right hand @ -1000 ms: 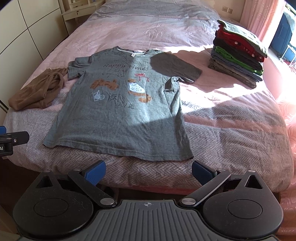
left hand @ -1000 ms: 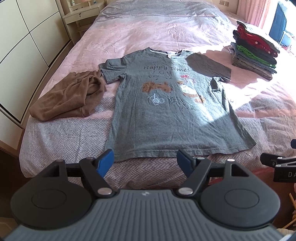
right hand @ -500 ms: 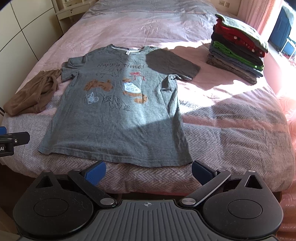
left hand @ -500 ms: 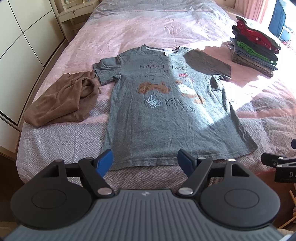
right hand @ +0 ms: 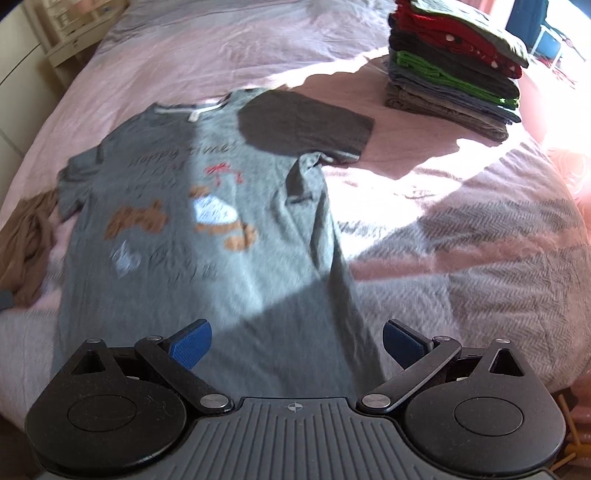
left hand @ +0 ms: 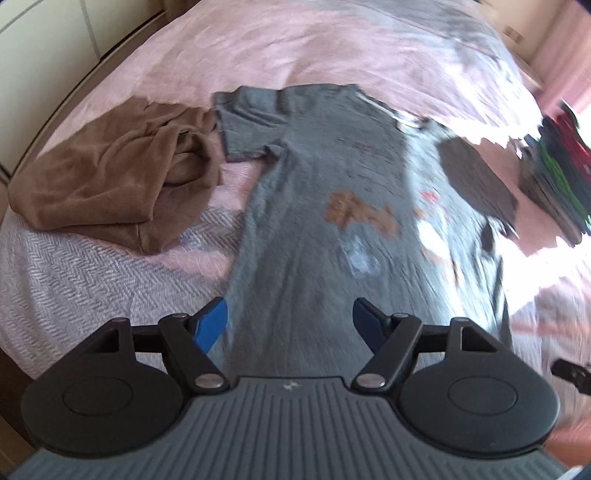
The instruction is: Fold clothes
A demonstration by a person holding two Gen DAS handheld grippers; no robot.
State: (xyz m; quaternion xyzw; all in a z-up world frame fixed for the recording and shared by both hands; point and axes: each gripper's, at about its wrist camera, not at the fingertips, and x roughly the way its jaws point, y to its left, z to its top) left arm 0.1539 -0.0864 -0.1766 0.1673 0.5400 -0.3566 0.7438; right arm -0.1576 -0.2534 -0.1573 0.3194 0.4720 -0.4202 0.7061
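Observation:
A grey printed T-shirt [left hand: 314, 229] [right hand: 221, 229] lies flat, front up, on the pink bed, its hem toward me. My left gripper [left hand: 290, 325] hovers over the shirt's lower left part, and its jaws are closing with only air between the blue pads. My right gripper [right hand: 297, 341] hangs over the lower right part of the shirt, jaws wide and empty. Neither gripper touches the cloth. A crumpled brown garment [left hand: 110, 177] [right hand: 22, 243] lies left of the shirt.
A stack of folded clothes [right hand: 454, 66] [left hand: 554, 173] stands on the bed at the back right. The bed [right hand: 461, 240] has bare sunlit cover right of the shirt. White cupboards [left hand: 55, 33] run along the left side, and a small bedside table [right hand: 70, 33] sits far left.
Both grippers have moved forward and down over the bed, so the shirt's lower part now lies under them. The left view has swung leftward and blurred. The left jaws stand a little narrower.

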